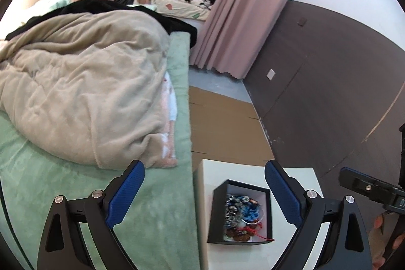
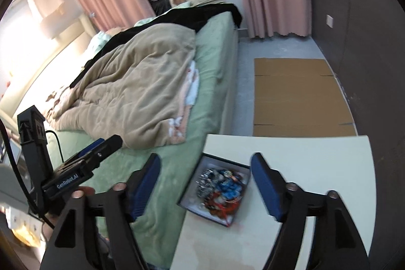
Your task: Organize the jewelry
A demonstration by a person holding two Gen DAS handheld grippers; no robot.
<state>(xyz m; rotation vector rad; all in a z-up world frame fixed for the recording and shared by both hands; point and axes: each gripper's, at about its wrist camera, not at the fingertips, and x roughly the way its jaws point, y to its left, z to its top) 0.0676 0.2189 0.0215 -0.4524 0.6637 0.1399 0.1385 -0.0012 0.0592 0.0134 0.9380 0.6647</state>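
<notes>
**Bedside table with a box of jewelry, both claws spread above it**

White tabletop (image 2: pixel 316 168) fills the near ground, pushed up against the side of a bed. Over it the left gripper (image 1: pixel 205 190) hangs with its blue-padded fingers (image 1: pixel 126 194) wide apart, holding nothing. The right gripper (image 2: pixel 206 184) is likewise spread and empty, its pads (image 2: pixel 265 186) standing either side of the box as seen from the right wrist camera.

On the table near the bed-side edge sits a small black box (image 1: pixel 217 214), open at the top, white inside. A tangle of jewelry (image 1: pixel 243 214) lies in it: blue beaded pieces, silvery chain, brown beads and a red cord trailing to the box's corner.

Just beside the table, the green bed sheet (image 1: pixel 63 194) carries a rumpled beige blanket (image 1: pixel 83 92). On the floor beyond the table lies flattened cardboard (image 2: pixel 298 95). Farther off hang pink curtains (image 1: pixel 240 17), with a dark wall (image 1: pixel 329 80) to the right.
</notes>
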